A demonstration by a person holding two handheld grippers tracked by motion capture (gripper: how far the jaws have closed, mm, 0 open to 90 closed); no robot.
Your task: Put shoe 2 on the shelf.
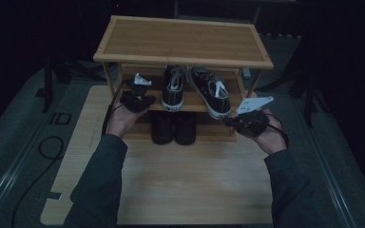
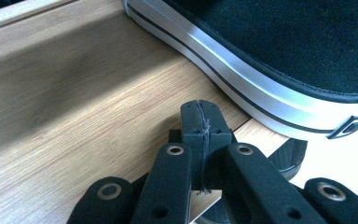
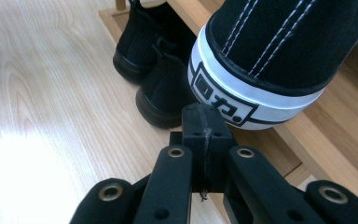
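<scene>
A bamboo shoe rack (image 1: 180, 40) stands on the table. Two black canvas sneakers with white soles lie on its middle shelf, the left one (image 1: 173, 88) straight and the right one (image 1: 212, 92) angled, its heel past the shelf's edge. A pair of black shoes (image 1: 173, 127) sits on the bottom shelf. My left gripper (image 1: 137, 99) is at the shelf's left end beside the left sneaker (image 2: 279, 60), jaws shut on nothing (image 2: 200, 119). My right gripper (image 1: 235, 118) is just below the right sneaker's heel (image 3: 261, 70), jaws shut and empty (image 3: 204, 122).
The rack's top board is bare. A pale wooden tabletop (image 1: 185, 175) spreads in front of the rack. A black cable (image 1: 43, 156) trails off the table's left side. Dark stands flank the rack at both sides.
</scene>
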